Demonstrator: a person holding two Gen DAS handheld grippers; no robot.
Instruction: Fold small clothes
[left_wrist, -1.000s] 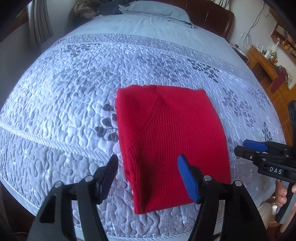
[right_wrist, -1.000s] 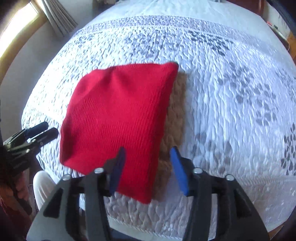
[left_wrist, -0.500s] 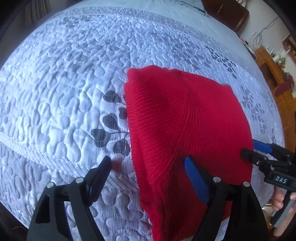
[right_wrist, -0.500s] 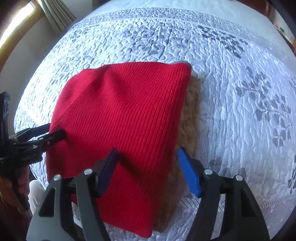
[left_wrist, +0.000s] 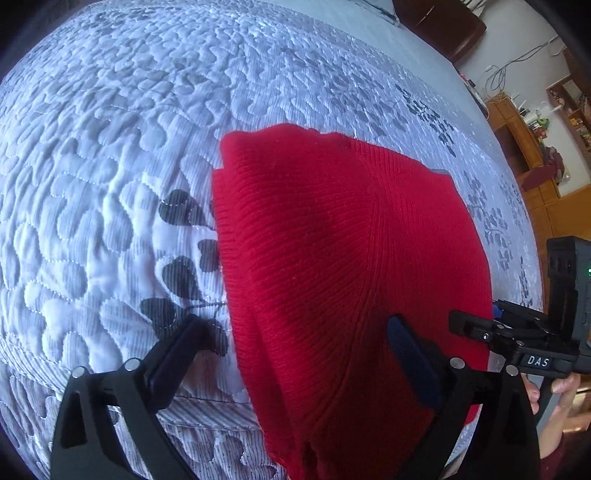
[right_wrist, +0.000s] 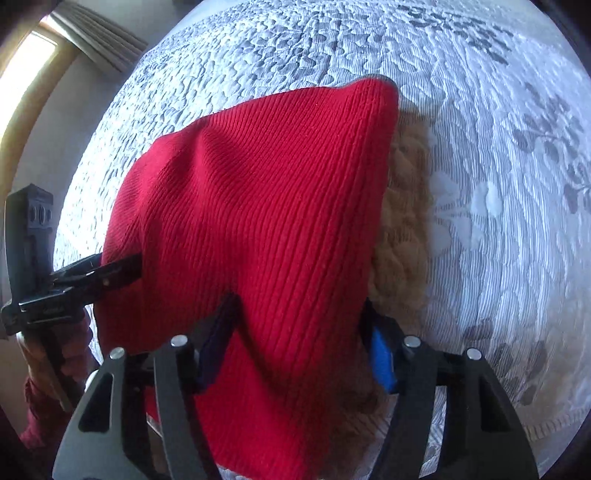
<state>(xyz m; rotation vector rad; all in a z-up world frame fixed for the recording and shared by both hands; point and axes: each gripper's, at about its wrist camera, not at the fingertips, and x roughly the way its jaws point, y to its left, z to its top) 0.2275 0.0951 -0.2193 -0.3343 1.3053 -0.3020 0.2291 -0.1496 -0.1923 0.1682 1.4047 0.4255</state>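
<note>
The red knitted garment (left_wrist: 332, 258) lies folded on the bed (left_wrist: 110, 147), near the bed's near edge, its ribbed face up and a diagonal seam running across it. In the right wrist view the same garment (right_wrist: 258, 221) shows a tan, fleecy lining (right_wrist: 402, 229) peeking out along its right side, touching the quilted cover.

The left gripper (left_wrist: 295, 354) sits low over the garment's near left corner. Its fingers stand wide apart — the black left finger (left_wrist: 173, 354) rests over the bare quilt just beside the red edge, and the blue-padded right finger (left_wrist: 410, 362) lies over the knit. The cloth passes between them, but they are not clamped on it.

The right gripper (right_wrist: 299, 343) is at the garment's near right corner. Its fingers are also spread, one (right_wrist: 218, 339) over the red knit and the blue-padded one (right_wrist: 382, 354) at the fleecy side, with the fabric bunched up between them — no closing on it is visible.

Each gripper appears at the edge of the other's view, held by a hand in a dark red sleeve.

The bed wears a pale grey-white quilted cover with a dark leaf pattern (left_wrist: 177, 236). Beyond it stand a dark wooden headboard (left_wrist: 443, 22) and a wooden shelf unit (left_wrist: 532, 147) holding small bottles and clutter; a curtain (right_wrist: 99, 40) hangs by a bright window.
</note>
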